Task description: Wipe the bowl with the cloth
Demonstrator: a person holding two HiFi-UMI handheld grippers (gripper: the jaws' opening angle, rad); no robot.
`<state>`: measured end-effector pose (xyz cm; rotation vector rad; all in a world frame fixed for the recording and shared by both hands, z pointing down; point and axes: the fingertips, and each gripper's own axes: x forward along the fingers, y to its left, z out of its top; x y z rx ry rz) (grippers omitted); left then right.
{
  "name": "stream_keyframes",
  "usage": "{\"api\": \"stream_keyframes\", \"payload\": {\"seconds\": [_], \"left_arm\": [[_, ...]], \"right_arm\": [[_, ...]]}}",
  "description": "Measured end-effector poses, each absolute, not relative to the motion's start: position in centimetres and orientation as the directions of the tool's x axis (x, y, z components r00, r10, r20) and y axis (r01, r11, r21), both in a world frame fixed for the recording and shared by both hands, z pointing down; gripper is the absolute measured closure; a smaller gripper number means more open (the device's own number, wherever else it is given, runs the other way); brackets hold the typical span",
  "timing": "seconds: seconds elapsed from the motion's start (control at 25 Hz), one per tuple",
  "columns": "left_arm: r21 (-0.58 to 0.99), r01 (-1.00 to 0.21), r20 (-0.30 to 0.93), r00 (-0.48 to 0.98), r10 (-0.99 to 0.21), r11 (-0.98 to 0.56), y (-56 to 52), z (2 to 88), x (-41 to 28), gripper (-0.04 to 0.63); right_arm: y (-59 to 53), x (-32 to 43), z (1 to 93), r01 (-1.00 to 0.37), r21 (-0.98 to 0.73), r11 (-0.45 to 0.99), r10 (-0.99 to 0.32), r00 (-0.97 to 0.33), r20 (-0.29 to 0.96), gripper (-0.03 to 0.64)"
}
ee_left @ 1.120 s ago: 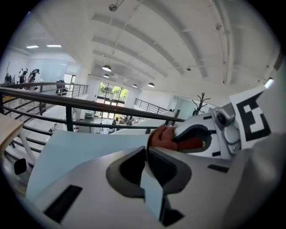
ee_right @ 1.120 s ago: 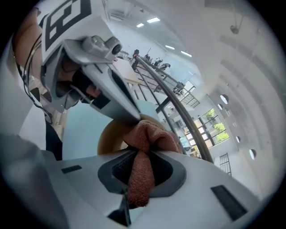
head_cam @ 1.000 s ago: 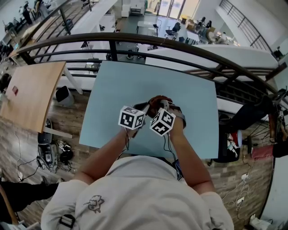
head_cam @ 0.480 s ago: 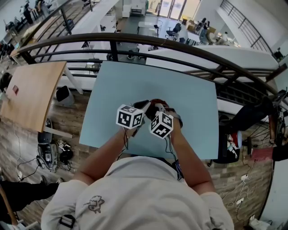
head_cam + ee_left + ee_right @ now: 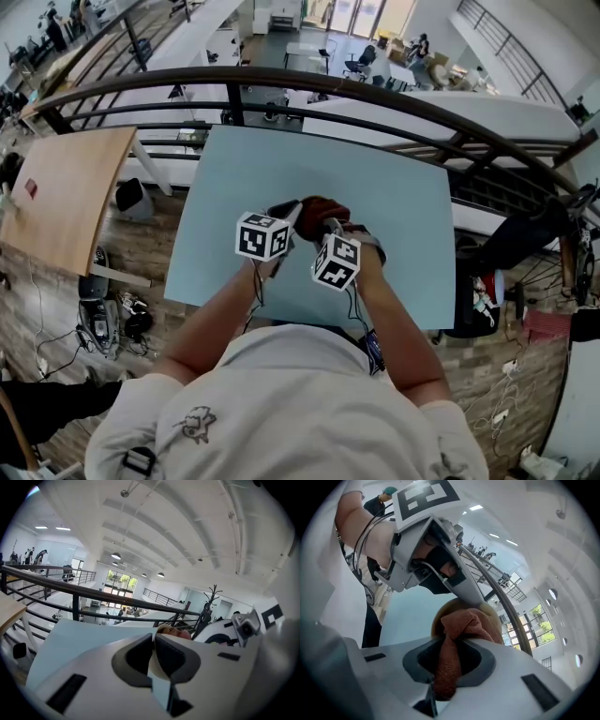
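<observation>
A tan bowl (image 5: 494,617) hangs tilted above the pale blue table (image 5: 403,216). In the left gripper view my left gripper (image 5: 153,641) pinches the bowl's thin cream rim (image 5: 165,629); its jaws are closing on it. My right gripper (image 5: 449,645) is shut on a rust-brown cloth (image 5: 451,660), and the bunched end of the cloth presses into the bowl. In the head view the cloth (image 5: 319,209) shows just beyond both marker cubes, between the left gripper (image 5: 287,216) and the right gripper (image 5: 330,227); the bowl itself is mostly hidden there.
A dark curved railing (image 5: 281,82) runs past the table's far edge, with a drop to a lower floor behind it. A wooden table (image 5: 66,192) stands at the left. Cables and gear (image 5: 108,314) lie on the floor left of the blue table.
Both grippers have shifted a little away from me over the table, the left one also leftward. The cloth now shows more plainly beyond the cubes.
</observation>
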<state>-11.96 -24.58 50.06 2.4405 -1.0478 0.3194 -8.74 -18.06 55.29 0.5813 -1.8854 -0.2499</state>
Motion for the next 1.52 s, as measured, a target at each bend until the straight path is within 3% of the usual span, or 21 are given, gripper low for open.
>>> {"api": "stream_keyframes", "payload": {"seconds": [0.32, 0.6, 0.96, 1.28, 1.52], "left_arm": [[0.327, -0.737, 0.413, 0.675, -0.612, -0.592, -24.3, 51.0, -11.7, 0.565], [0.395, -0.683, 0.389, 0.73, -0.562, -0.614, -23.1, 50.7, -9.9, 0.563], [0.415, -0.685, 0.34, 0.727, -0.596, -0.599, -24.1, 49.3, -11.0, 0.575], [0.396, -0.694, 0.332, 0.719, -0.611, -0.602, -24.6, 48.8, -11.4, 0.574], [0.356, -0.728, 0.349, 0.685, -0.64, -0.585, -25.0, 49.3, -12.5, 0.572]], "right_arm": [[-21.0, -5.6, 54.0, -0.274, 0.611, 0.743, -0.655, -0.105, 0.749, 0.552], [-22.6, -6.5, 52.0, -0.309, 0.666, 0.679, -0.725, -0.144, 0.673, 0.552], [-21.6, -9.7, 51.9, -0.275, 0.671, 0.689, -0.724, -0.216, 0.655, 0.552], [-19.6, -11.5, 53.2, -0.25, 0.595, 0.764, -0.645, -0.304, 0.701, 0.552], [-18.2, -10.0, 54.3, -0.22, 0.54, 0.813, -0.583, -0.279, 0.763, 0.554]]}}
